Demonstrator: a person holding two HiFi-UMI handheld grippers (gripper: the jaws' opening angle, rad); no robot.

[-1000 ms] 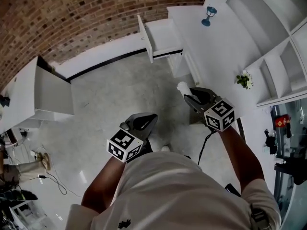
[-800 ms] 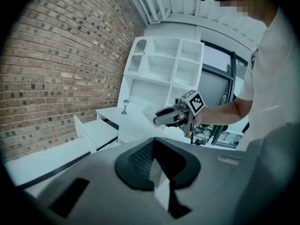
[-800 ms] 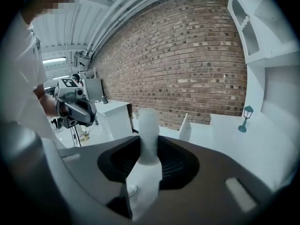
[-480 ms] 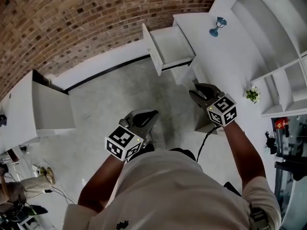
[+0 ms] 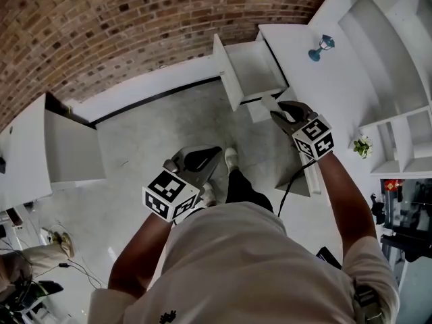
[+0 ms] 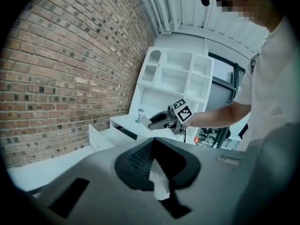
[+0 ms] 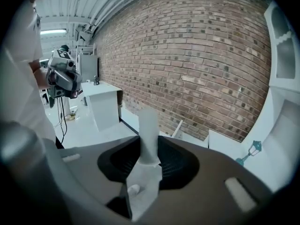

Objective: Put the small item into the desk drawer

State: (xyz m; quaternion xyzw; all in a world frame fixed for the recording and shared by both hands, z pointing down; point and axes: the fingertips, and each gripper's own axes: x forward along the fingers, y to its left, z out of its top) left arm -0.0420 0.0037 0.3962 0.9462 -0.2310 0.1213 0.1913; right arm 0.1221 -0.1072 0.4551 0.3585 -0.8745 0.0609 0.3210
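The right gripper (image 5: 275, 111) clamps the item (image 7: 149, 130) between its jaws. In the right gripper view the item is a slim, straight, plain white stick or tube. It stands upright in the middle of the frame and reaches well past the jaw tips. Its top end is soft and blurred, so I cannot tell its exact shape or whether it has a cap. No print or label shows on it. In the left gripper view it shows only as a pale stub at the front of the right gripper, left of that gripper's marker cube.

In the head view the right gripper sits right of centre in the upper half, pointing up and left. The item's tip is just below the lower right corner of the drawer (image 5: 255, 69) and not inside it. The drawer stands pulled out from the white desk (image 5: 297, 42), open and white inside. A small blue lantern (image 5: 321, 47) stands on the desk at upper right.

The left gripper (image 5: 214, 152) is in the middle of the head view, over the pale floor (image 5: 155, 127). Its jaws meet at the tips with nothing between them, and a thin white sliver shows behind the tips in its own view. A brick wall (image 5: 135, 19) fills the top left.
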